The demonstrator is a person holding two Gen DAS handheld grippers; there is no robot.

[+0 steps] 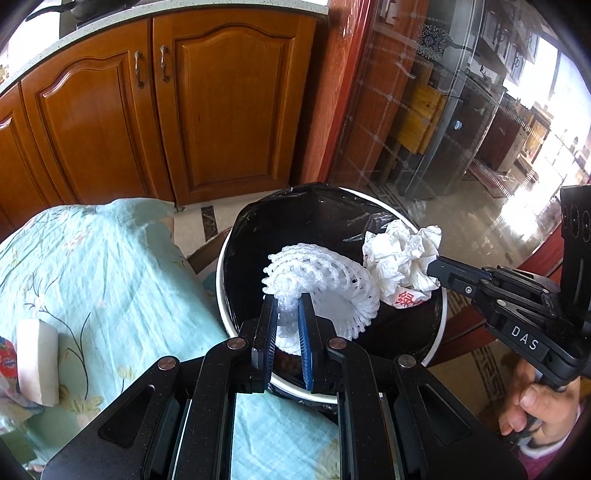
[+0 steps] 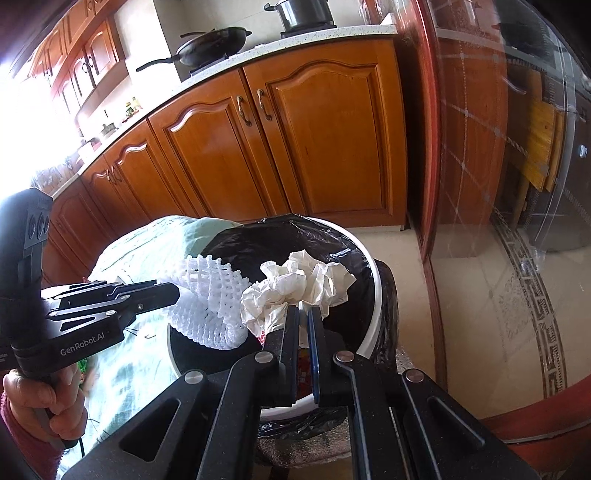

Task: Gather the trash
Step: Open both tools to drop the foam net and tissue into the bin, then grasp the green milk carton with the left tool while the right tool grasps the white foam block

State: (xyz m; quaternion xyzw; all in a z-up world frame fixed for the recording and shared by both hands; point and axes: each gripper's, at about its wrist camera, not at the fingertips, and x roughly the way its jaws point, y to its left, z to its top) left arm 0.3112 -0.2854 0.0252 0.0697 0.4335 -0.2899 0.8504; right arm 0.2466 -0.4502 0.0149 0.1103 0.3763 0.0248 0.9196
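my left gripper [image 1: 288, 301] pinches white foam fruit net [image 1: 325, 284] | my right gripper [image 2: 303, 310] clamps crumpled white plastic bag [image 2: 295, 284] | both over black-lined round bin [image 1: 236, 236]

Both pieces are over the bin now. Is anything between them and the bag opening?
Nothing visible. The foam fruit net in the left gripper and the crumpled paper in the right gripper hang directly over the open, black-lined trash bin.

We counted two grippers [image 1: 287, 301] [image 2: 303, 309], one foam net [image 1: 325, 284], one crumpled tissue [image 1: 400, 251], one lined bin [image 1: 236, 332], one pan [image 2: 210, 44], one pot [image 2: 303, 13], and four cabinet doors [image 1: 229, 110] in the left view.
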